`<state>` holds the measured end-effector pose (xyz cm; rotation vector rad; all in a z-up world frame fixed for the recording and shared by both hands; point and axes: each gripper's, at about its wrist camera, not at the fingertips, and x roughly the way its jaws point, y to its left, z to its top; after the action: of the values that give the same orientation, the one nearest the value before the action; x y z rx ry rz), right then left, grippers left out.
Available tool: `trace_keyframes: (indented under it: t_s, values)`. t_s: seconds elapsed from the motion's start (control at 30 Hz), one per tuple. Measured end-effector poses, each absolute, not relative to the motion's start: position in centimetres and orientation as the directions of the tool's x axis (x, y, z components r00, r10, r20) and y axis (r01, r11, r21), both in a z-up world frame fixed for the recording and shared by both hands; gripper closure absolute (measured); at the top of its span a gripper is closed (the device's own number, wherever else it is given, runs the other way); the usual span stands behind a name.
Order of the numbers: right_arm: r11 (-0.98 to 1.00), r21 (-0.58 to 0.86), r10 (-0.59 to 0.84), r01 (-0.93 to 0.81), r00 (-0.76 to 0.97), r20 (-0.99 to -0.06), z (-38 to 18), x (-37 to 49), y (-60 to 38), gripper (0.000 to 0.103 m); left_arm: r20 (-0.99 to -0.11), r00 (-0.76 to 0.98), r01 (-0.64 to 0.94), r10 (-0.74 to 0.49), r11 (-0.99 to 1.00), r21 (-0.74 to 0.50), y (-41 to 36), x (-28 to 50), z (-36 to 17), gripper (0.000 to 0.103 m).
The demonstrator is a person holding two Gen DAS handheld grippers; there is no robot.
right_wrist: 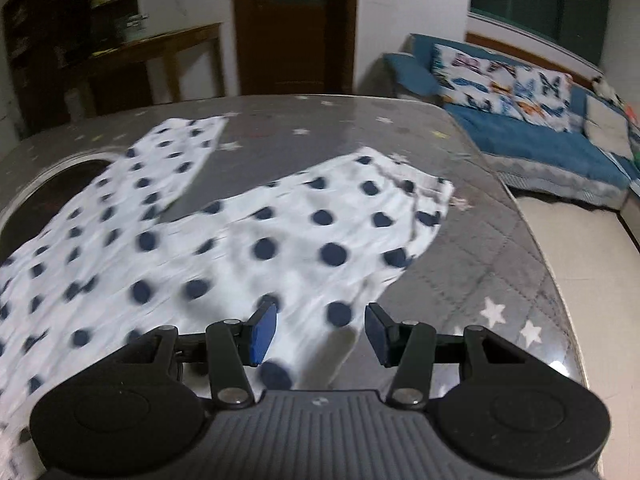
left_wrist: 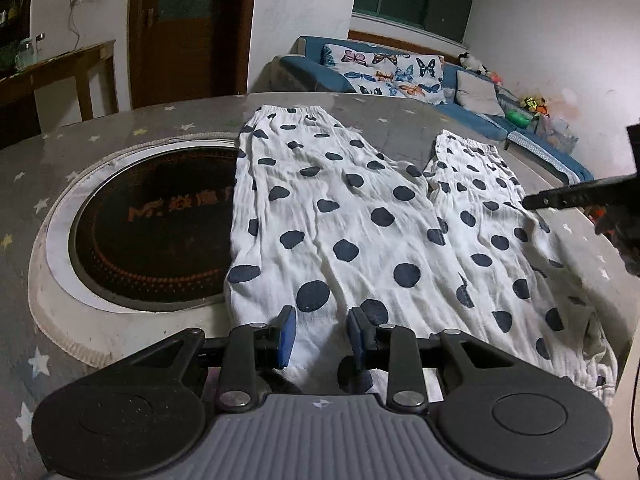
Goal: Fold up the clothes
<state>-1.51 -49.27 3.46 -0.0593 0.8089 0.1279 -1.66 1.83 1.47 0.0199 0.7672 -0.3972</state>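
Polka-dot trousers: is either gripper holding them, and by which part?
Neither. Both grippers, left and right, hover open over the waist end of the white navy-dotted cotton trousers, gripping nothing.

Both cameras looked low and close across the desk (left_wrist: 120,344) toward the blue sofa (left_wrist: 464,116). The left view sat nearer the round hob (left_wrist: 152,232); both shared the dotted trousers (right_wrist: 280,240).

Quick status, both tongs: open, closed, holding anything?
Left tongs: open over the polka-dot trousers, gripping nothing.
Right tongs: open above the trousers' edge, holding nothing.
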Motion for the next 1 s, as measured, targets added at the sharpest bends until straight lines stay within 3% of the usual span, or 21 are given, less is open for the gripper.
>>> trace_keyframes:
  t_s: [0.5,1.0]
  values:
    - [0.999,-0.011,0.019,-0.039,0.704,-0.710,1.8,2.8,-51.1,0.052,-0.686,0.678,0.350,-0.265,0.937,-0.015,0.8,-1.8,1.3,0.071]
    - [0.995,-0.080,-0.007,-0.067,0.724,-0.690,3.0,4.2,-49.8,0.052,-0.677,0.695,0.306,-0.241,0.952,-0.025,1.5,-2.3,2.1,0.071]
